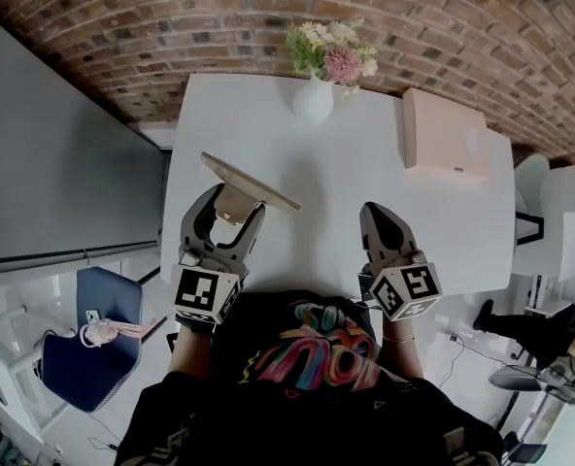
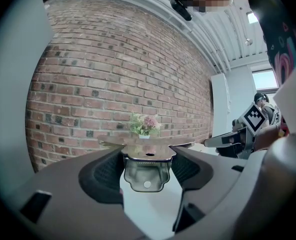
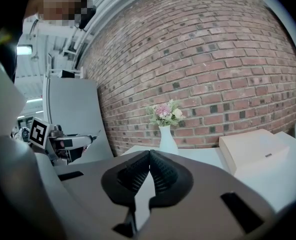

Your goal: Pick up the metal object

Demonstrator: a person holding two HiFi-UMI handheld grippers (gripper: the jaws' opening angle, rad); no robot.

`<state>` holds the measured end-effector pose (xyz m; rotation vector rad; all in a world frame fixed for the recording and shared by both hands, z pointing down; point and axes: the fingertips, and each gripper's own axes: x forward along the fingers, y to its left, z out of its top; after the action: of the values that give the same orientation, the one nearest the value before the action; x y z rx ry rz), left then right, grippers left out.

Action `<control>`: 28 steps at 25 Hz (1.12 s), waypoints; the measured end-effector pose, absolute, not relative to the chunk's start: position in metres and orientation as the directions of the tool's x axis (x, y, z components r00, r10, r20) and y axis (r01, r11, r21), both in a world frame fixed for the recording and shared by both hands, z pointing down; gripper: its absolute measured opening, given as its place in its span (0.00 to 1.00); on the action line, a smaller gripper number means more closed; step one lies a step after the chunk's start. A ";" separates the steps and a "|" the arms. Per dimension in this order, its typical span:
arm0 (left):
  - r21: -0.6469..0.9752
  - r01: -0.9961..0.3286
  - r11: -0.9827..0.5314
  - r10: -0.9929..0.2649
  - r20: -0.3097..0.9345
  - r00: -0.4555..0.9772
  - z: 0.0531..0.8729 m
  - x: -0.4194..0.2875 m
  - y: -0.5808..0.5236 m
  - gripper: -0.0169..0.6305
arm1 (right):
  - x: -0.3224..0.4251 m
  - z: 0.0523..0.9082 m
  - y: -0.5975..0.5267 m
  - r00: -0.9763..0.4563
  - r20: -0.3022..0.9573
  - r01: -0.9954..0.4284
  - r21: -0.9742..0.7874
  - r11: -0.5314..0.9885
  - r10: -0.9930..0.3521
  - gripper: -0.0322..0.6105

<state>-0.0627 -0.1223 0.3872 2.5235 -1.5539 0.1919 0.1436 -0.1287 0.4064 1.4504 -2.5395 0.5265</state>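
Observation:
The metal object point(image 1: 244, 186) is a flat brass-coloured plate with a folded bracket under it. My left gripper point(image 1: 231, 210) is shut on that bracket and holds the object lifted above the white table point(image 1: 317, 183). In the left gripper view the bracket point(image 2: 147, 173) sits clamped between the dark pads, with the plate's edge point(image 2: 147, 145) lying level across the top. My right gripper point(image 1: 378, 217) hovers over the table's near edge, shut with nothing in it; its pads point(image 3: 160, 174) meet at the tip. The left gripper point(image 3: 68, 143) shows at the left of the right gripper view.
A white vase of flowers point(image 1: 319, 76) stands at the table's far edge by the brick wall. A pale box point(image 1: 443, 134) lies at the far right. A blue chair point(image 1: 85, 343) stands at the lower left, a dark chair point(image 1: 540, 333) at the right.

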 end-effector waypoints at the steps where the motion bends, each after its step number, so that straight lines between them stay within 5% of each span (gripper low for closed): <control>1: 0.076 -0.895 -0.440 -0.872 0.200 0.446 0.388 -0.063 -0.122 0.48 | 0.144 0.406 -0.128 -0.512 0.316 -0.858 -0.218 0.465 -0.799 0.08; 28: 0.079 -0.892 -0.445 -0.870 0.200 0.452 0.387 -0.067 -0.122 0.48 | 0.135 0.406 -0.125 -0.520 0.309 -0.854 -0.206 0.478 -0.797 0.08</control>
<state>-0.0668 -0.1224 0.3866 2.5256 -1.5481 0.1935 0.1354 -0.1246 0.4057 1.4387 -2.5502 0.5030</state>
